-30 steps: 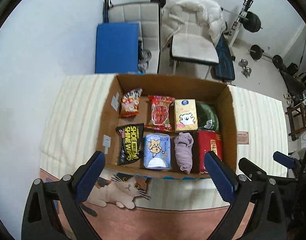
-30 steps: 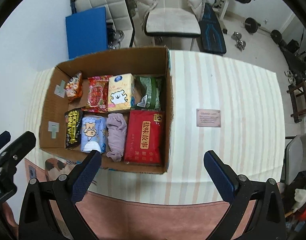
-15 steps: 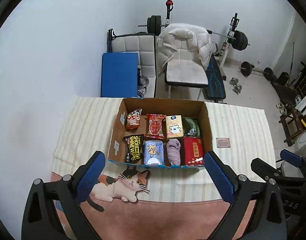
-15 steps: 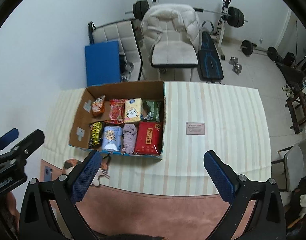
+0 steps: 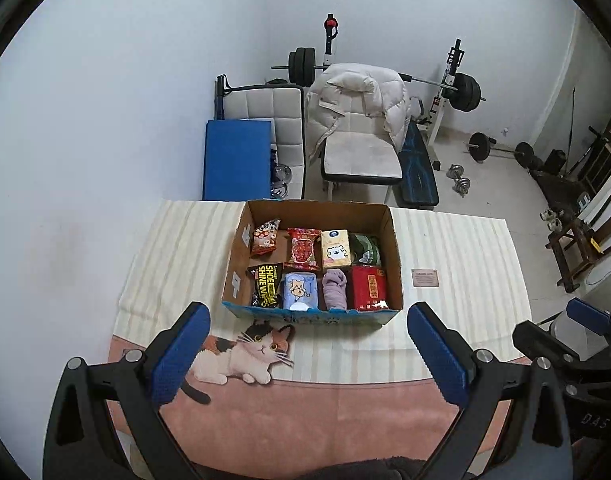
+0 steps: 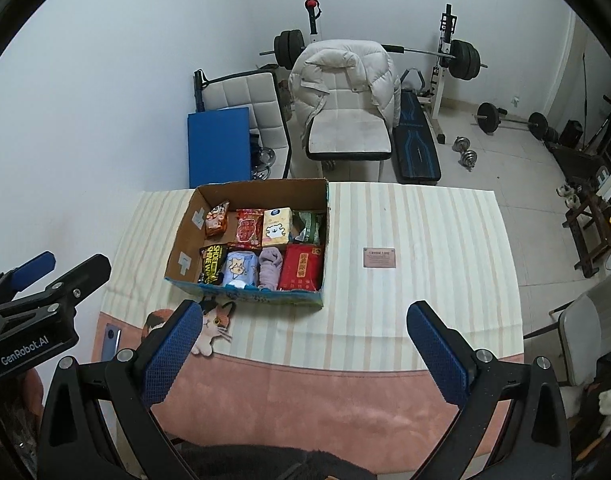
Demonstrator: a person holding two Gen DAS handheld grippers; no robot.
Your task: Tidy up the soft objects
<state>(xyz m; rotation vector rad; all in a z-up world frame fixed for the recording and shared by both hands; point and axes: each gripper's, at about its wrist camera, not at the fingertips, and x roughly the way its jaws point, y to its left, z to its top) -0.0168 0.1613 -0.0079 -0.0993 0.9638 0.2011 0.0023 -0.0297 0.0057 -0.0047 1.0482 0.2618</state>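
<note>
**Both grippers pull back from the filled box**

Jaws spread wide and holding nothing on both the left gripper point(image 5: 307, 354) and the right gripper point(image 6: 301, 350). Over the last second both have drawn up and away from the cardboard box point(image 5: 394, 248), which now looks smaller and sits well apart on the striped tabletop point(image 6: 425, 240). Inside, two neat rows: snack packets, a tissue pack point(image 5: 335, 245), a rolled purple cloth point(image 5: 334, 289), a red pack point(image 5: 369, 286). Nothing soft lies loose outside, so the sorting looks finished.
</note>
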